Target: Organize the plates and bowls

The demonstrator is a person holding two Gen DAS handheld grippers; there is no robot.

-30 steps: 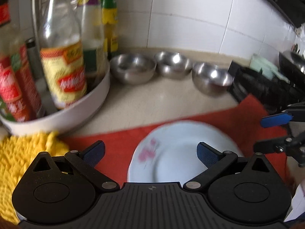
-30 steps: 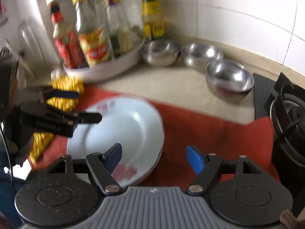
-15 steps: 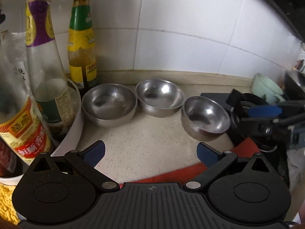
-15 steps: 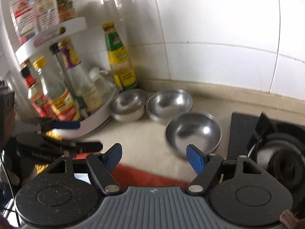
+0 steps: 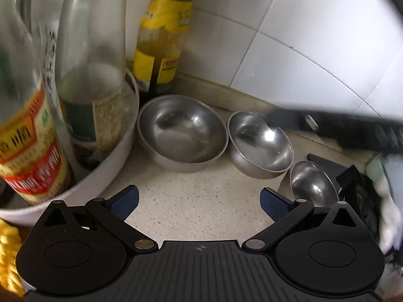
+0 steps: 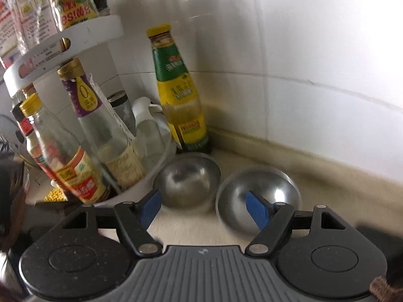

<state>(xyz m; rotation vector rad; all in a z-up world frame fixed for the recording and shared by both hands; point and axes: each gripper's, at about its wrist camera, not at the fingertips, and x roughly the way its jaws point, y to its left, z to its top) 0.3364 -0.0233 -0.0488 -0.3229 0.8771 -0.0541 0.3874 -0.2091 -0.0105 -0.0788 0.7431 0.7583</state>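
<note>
Three empty steel bowls stand in a row on the speckled counter by the tiled wall: a large one (image 5: 182,133), a middle one (image 5: 260,143) and a small one (image 5: 312,185). My left gripper (image 5: 199,201) is open and empty, hovering just short of the large bowl. My right gripper (image 6: 204,207) is also open and empty. In its view the left bowl (image 6: 187,178) lies just past the gap, and its right pad overlaps the neighbouring bowl (image 6: 277,183). A dark blurred bar (image 5: 340,128), the right gripper, crosses the left wrist view over the middle bowl.
A white round rack (image 5: 118,161) full of sauce bottles stands left of the bowls, with an upper shelf (image 6: 63,47). A green-and-yellow bottle (image 6: 178,95) sits in the wall corner. A black stove (image 5: 357,188) is at right, and a yellow cloth (image 5: 7,259) at the lower left.
Both grippers moved forward from over the white plate and red mat toward the steel bowls by the wall. The plate and mat have left both views. Both sets of jaws stayed open.
</note>
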